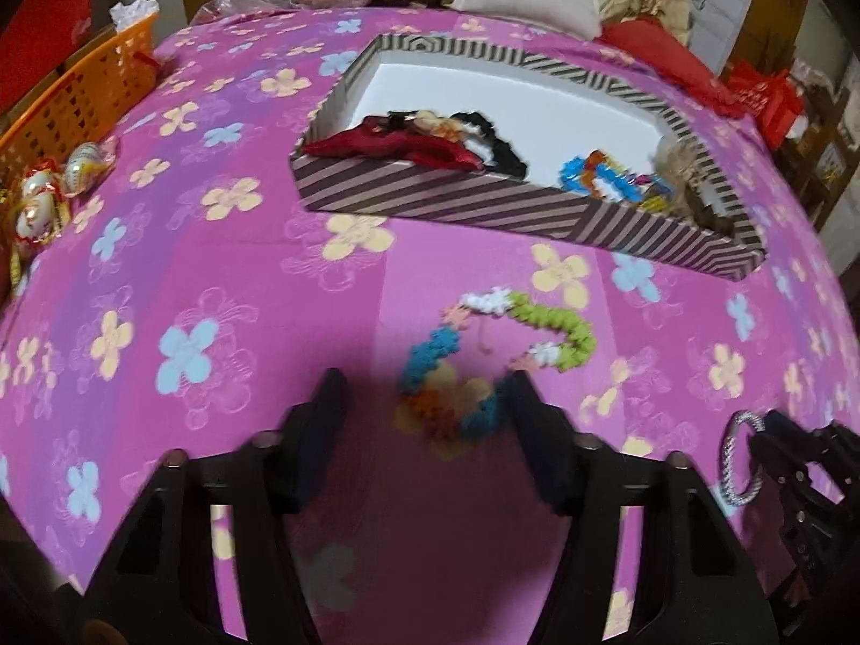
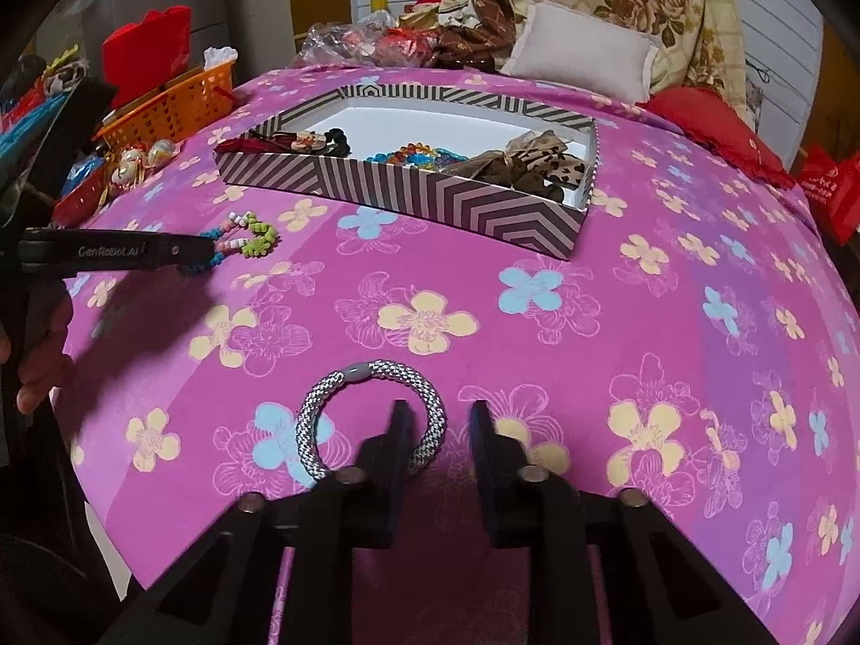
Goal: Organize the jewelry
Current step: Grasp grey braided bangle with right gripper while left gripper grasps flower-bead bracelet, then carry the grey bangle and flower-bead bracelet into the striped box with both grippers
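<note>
At the far left an orange basket (image 1: 80,91) sits at the edge of the pink flowered cover (image 1: 215,279), out of our way. Next come our left tongs (image 1: 425,376), half wide and straddling the near end of the beaded bracelet (image 1: 559,322), which lies flat on the cover just short of the striped box (image 1: 430,199). One pad touches the teal beads while the other stands apart, so nothing is gripped yet. We should centre on the strand, close on a single run of beads rather than the whole loop, and lift gently so it does not snag the cloth. Further right, our right tongs (image 2: 439,407) are drawn narrow on the cord of the woven silver bracelet (image 2: 322,392), one finger inside the ring. We judge that both pieces belong in the box, beside the ones already there.
</note>
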